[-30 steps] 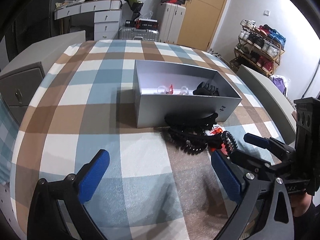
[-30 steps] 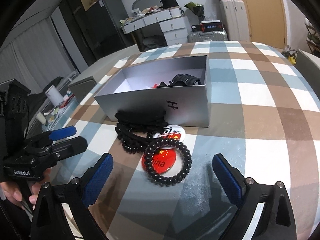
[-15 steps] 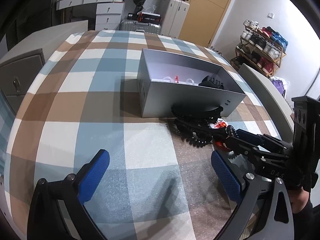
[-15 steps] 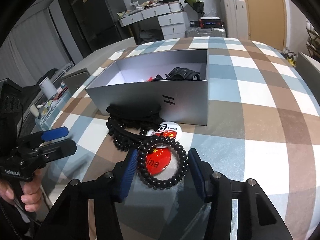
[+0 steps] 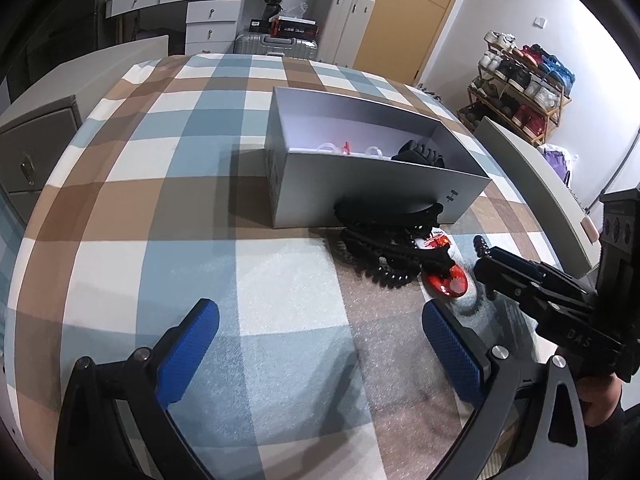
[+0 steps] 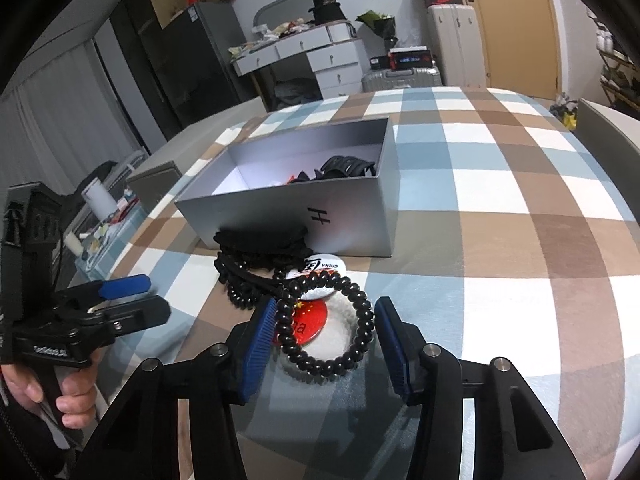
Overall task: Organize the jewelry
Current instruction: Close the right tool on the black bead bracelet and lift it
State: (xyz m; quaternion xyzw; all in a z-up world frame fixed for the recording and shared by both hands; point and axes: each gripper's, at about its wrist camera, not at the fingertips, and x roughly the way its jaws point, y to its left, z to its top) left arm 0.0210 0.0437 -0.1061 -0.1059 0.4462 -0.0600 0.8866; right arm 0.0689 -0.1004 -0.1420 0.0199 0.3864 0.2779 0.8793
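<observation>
A silver box point(image 6: 352, 220) stands on the checked tablecloth and holds a black hair claw point(image 6: 346, 166) and small clear and red pieces point(image 5: 346, 148). In front of it lie black bead strings point(image 6: 244, 276), a white badge point(image 6: 320, 268) and a red badge point(image 6: 310, 314). My right gripper point(image 6: 326, 340) is closed on a black coil bracelet point(image 6: 360, 332) and holds it lifted over the red badge. In the left wrist view the right gripper point(image 5: 486, 258) shows beside the red badge point(image 5: 448, 284). My left gripper point(image 5: 316, 336) is open and empty above the cloth, left of the pile.
A grey cabinet point(image 5: 36, 148) stands at the left table edge and a white bench point(image 5: 532, 184) at the right. Drawers, suitcases and a shoe rack point(image 5: 516, 92) stand beyond the table.
My right gripper has closed from wide open onto the black coil bracelet and lifted it off the cloth. My left gripper stays open and has drifted slightly.
</observation>
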